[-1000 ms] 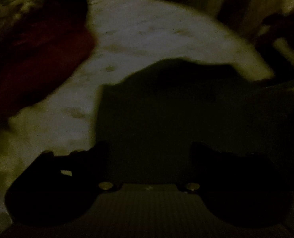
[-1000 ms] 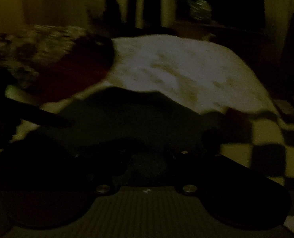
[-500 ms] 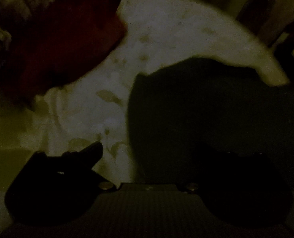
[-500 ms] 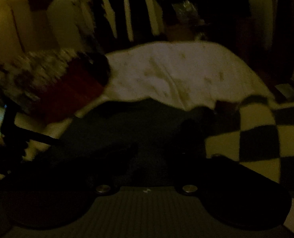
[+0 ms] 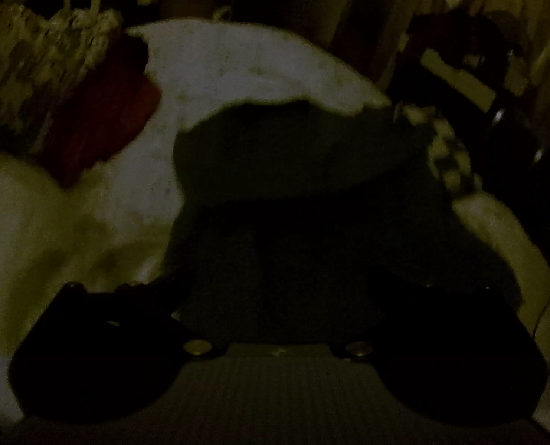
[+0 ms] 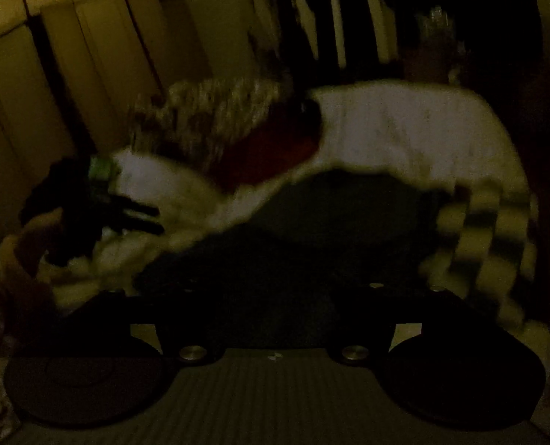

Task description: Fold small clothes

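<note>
Lying flat across the centre of both views, the dark, soft-looking garment (image 5: pixel 304 170) rested on the pale, faintly spotted bed sheet (image 5: pixel 238 70), apparently folded at least once. The left gripper (image 5: pixel 275 296) stood wide open and empty; the right gripper (image 6: pixel 275 296) had just been opening, holding nothing. At upper left, a red cloth (image 5: pixel 100 111) and a mottled bundle (image 5: pixel 33 59) probably awaited folding.

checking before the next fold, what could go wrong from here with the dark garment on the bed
1. The room is very dim and the dark garment shows no clear edges, so the next pinch may miss a corner.
2. The checkered cloth touches its right edge and could get pinched along with it.
3. The red cloth lies close on the left.
</note>
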Tool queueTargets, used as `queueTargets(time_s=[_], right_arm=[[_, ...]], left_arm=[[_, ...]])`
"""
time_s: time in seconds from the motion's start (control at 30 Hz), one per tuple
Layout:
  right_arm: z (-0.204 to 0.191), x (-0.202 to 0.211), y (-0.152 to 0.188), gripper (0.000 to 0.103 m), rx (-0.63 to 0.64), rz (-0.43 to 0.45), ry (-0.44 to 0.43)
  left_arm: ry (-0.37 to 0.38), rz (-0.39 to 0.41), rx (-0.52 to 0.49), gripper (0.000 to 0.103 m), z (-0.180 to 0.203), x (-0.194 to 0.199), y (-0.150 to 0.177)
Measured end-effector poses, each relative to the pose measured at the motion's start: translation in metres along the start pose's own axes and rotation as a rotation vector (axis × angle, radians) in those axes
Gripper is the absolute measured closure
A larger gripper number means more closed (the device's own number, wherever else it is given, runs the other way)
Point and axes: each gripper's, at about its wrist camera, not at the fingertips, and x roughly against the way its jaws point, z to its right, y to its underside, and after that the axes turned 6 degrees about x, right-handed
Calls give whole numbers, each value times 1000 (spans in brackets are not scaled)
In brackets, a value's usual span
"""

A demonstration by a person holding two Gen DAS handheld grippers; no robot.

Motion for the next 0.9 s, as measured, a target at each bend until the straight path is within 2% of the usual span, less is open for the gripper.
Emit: queueTargets(time_s=[0.07,0.23,0.33,0.43,0.63,0.73,0.8,0.9], right_arm=[[-7,-7,24,0,-23,-28,-8],[-10,-27,75,0,-77,-34,83],[-10,-26,94,0,-98,-30,118],[-13,-20,106,0,-102,-13,124],[-5,-22,122,0,-159,-6,126],[1,-27,129,0,-188,-34,150],[3,-28,133,0,-209,-36,147],[6,-25,135,0,-236,-30,139]], left_arm=[[-8,-35,3,6,-2,1,20],[-20,-87,109,28,-18,-9,53],[-1,-91,139,29,-21,-7,71],[-32,-87,169,31,-26,-3,87],[25,-54,336,35,-59,-17,98],[30,-44,333,34,-59,-24,96],[17,-42,323,34,-56,-25,97],[39,-29,348,35,-61,-22,97]])
